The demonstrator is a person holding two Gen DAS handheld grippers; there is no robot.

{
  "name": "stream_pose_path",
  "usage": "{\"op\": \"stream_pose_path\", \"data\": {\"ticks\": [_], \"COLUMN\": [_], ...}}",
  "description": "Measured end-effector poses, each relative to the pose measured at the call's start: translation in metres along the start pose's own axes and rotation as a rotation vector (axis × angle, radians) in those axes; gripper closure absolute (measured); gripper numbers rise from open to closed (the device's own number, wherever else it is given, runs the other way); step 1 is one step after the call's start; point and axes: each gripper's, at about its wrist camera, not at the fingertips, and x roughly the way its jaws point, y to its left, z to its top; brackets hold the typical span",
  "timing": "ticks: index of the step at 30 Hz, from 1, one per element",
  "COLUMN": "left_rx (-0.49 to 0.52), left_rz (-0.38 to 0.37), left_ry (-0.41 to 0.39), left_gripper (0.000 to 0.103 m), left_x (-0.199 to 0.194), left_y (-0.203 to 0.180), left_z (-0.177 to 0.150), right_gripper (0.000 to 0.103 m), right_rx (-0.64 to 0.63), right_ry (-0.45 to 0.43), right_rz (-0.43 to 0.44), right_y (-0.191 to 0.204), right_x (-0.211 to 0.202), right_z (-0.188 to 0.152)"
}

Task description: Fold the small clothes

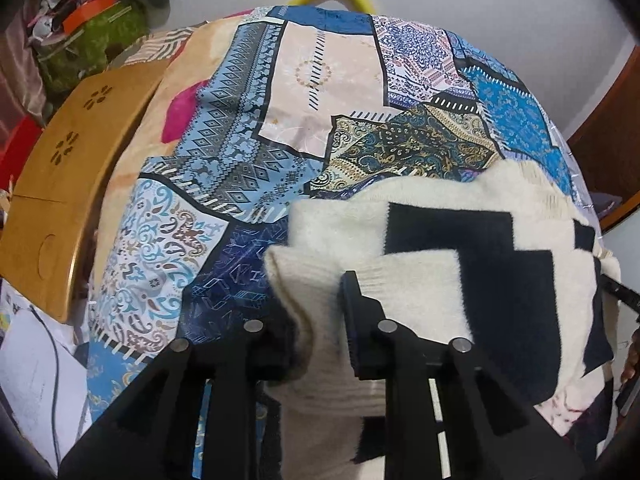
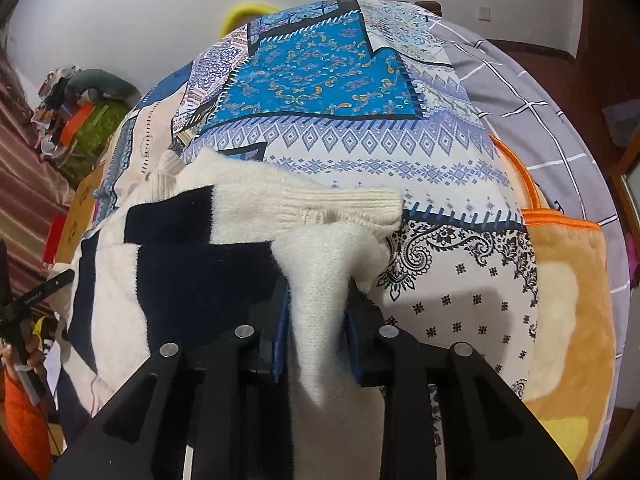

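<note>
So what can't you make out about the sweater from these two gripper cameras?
- Left wrist view: the sweater's lower part is hidden behind the left gripper.
- Right wrist view: the right gripper covers its near edge.
- Both views: its underside lies against the patchwork bedspread.
- Its whole outline never shows.

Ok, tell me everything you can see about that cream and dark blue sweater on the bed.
The sweater is a fuzzy knit, cream with large navy, almost black blocks and ribbed cuffs. It lies partly folded on the patterned bedspread, one ribbed cuff laid across its top. Both grippers pinch cream fabric: the left gripper holds a bunched fold at one side, the right gripper holds a gathered fold at the other side, lifting it off the bedspread.
</note>
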Motion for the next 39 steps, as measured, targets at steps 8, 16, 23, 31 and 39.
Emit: {"op": "stream_pose_path", "data": {"ticks": [8,16,23,31,39], "left_rx": [0.015,0.047,0.102,0.146,0.132], "left_rz": [0.031,0.054,0.052,0.053,0.047], "left_ry": [-0.014,-0.076,-0.155,-0.209,-0.193], "left_gripper": [0.081,0.081,0.08,0.058,0.033], "left_x": [-0.022,-0.071,-0.124,-0.164,-0.167], "left_y": [-0.001,-0.007,-0.017,-0.022,-0.012], "left_z": [-0.006,-0.017,-0.036,-0.07,-0.106], "right_gripper": [0.074,0.073,0.061,0.04,0.03], "right_rx": [-0.022,-0.067,-0.148,-0.195,-0.149], "right_ry": [-0.013,-0.077,-0.146,-0.151,-0.103], "right_rz": [-0.036,-0.029,-0.035,-0.055,-0.055], "right_y": [0.003,0.02,0.042,0.056,0.046], "right_x": [-0.026,-0.077,-0.127,-0.156,-0.149], "right_z": [-0.008,-0.02,-0.04,-0.072,-0.103]}}
